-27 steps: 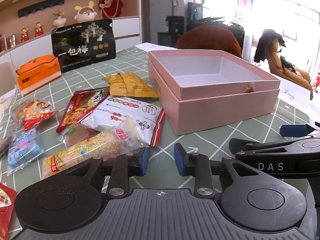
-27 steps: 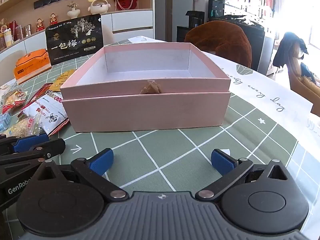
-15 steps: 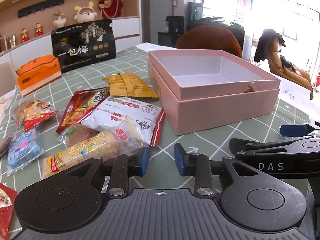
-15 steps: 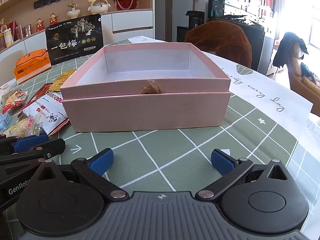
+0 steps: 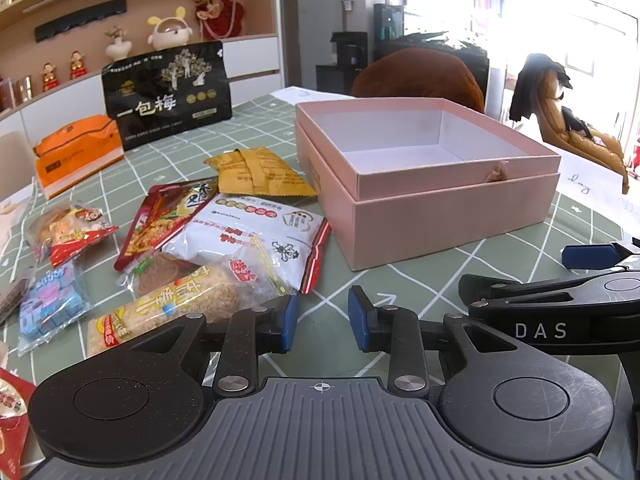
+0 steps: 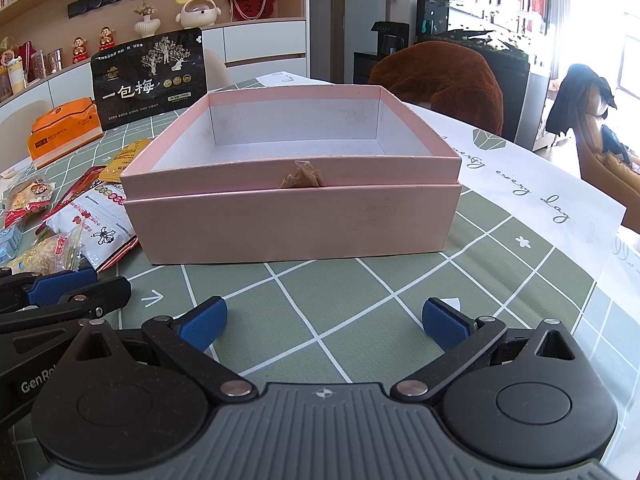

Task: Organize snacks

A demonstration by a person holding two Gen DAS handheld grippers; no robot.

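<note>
An empty pink box point(image 5: 452, 204) point(image 6: 296, 220) stands open on the green checked tablecloth. Left of it lie several snack packets: a white packet point(image 5: 256, 236), a red packet point(image 5: 168, 212), a yellow packet point(image 5: 256, 172), a rice-crisp bar point(image 5: 172, 304) and a blue packet point(image 5: 48, 308). My left gripper point(image 5: 322, 322) hovers low in front of the snacks, its jaws a small gap apart and empty. My right gripper point(image 6: 324, 320) is wide open and empty, just in front of the box.
A black standing bag point(image 5: 168, 92) and an orange box point(image 5: 76, 152) sit at the back left. A brown chair back point(image 6: 440, 80) is behind the table. A white printed cloth point(image 6: 520, 184) covers the table's right side.
</note>
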